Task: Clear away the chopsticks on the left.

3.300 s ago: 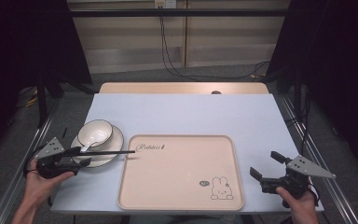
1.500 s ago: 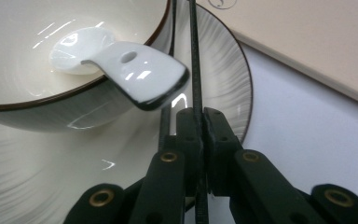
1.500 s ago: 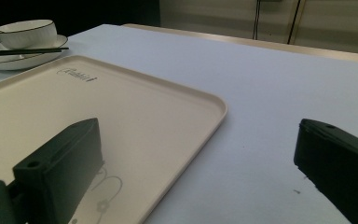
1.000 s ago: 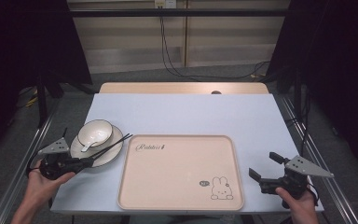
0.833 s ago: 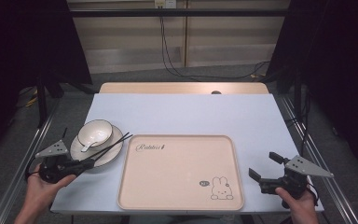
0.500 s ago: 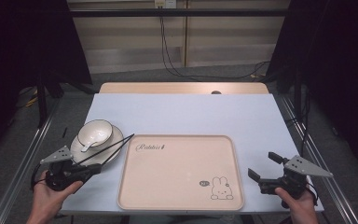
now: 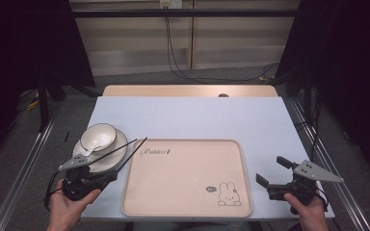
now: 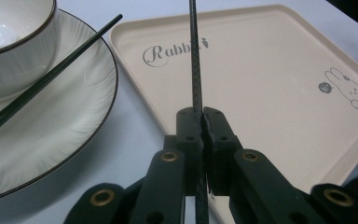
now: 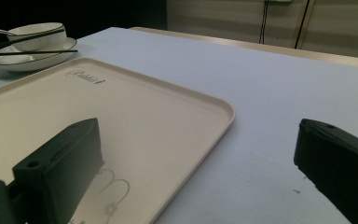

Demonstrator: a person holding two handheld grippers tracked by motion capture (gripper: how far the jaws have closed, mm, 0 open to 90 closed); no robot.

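Left gripper (image 7: 107, 176) drawn nearer, clamped on one thin black chopstick (image 7: 134, 152), other chopstick (image 7: 107, 151) across white plate (image 7: 118, 150), white ceramic bowl (image 7: 98, 136) holding spoon (image 7: 87, 151), beige rabbit tray (image 7: 188, 183) bare, right gripper (image 7: 270, 171) wide open, holding nothing.

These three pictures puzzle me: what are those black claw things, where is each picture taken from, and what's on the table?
No robot here: a person holds a two-jaw gripper in each hand. The high view looks down from above; the other two come from cameras riding on the grippers. The left gripper is shut on one black chopstick, pointing over the beige rabbit tray. The second chopstick rests on the plate, which carries a bowl with a spoon. The right gripper hangs open, holding nothing, beside the tray.
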